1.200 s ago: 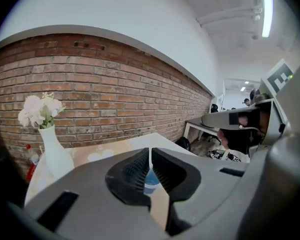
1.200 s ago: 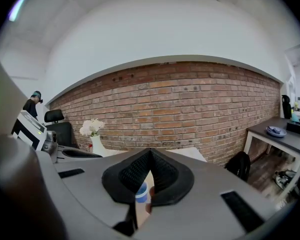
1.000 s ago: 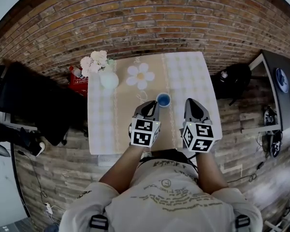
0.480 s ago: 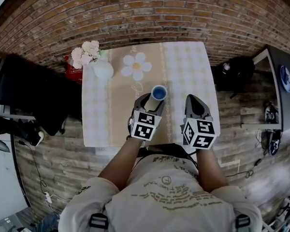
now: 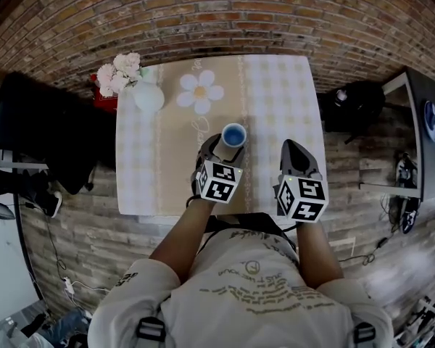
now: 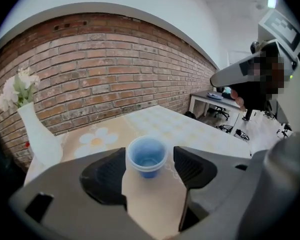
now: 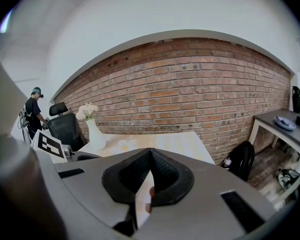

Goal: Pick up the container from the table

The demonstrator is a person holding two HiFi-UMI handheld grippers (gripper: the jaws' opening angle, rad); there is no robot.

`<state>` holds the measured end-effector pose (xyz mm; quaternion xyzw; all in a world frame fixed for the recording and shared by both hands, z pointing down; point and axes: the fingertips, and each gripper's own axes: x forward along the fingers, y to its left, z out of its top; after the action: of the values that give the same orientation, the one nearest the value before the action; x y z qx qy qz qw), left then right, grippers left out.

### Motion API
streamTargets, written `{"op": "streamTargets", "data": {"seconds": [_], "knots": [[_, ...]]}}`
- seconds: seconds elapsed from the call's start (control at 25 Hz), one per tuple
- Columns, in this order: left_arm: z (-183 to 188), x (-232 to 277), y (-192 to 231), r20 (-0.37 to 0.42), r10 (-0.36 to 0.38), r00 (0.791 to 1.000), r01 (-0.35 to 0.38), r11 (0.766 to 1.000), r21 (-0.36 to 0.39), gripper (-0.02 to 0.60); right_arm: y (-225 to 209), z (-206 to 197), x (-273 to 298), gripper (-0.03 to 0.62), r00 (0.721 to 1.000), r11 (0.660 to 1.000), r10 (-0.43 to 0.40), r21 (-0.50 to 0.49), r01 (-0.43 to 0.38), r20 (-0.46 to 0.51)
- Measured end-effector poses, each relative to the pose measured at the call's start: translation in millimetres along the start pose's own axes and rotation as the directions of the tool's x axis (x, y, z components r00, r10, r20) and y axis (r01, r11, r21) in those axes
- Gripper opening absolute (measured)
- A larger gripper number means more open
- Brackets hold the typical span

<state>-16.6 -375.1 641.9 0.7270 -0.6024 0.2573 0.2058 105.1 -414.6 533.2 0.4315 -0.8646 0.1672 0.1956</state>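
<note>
Fingers of the left gripper have just spread wide, gripping nothing, blue container standing on the table at their tips: approach under way, next ease forward and close.

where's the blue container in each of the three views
Head view: blue container just above picture centre.
Left gripper view: low centre.
Right gripper view: not in it.
Shared landmark: white vase, upper left in head view, far left in left gripper view, left of centre in right gripper view.
</note>
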Motion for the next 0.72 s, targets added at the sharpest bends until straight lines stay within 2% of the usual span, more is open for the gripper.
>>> {"op": "streamTargets", "data": {"seconds": [0.72], "knots": [[-26,38,6,-0.032,0.105,0.994,-0.107,0.993,-0.052,0.307,-27,-16,17,0.002,0.997,0.998,0.044,-0.045,-0.047,-0.066]]}}
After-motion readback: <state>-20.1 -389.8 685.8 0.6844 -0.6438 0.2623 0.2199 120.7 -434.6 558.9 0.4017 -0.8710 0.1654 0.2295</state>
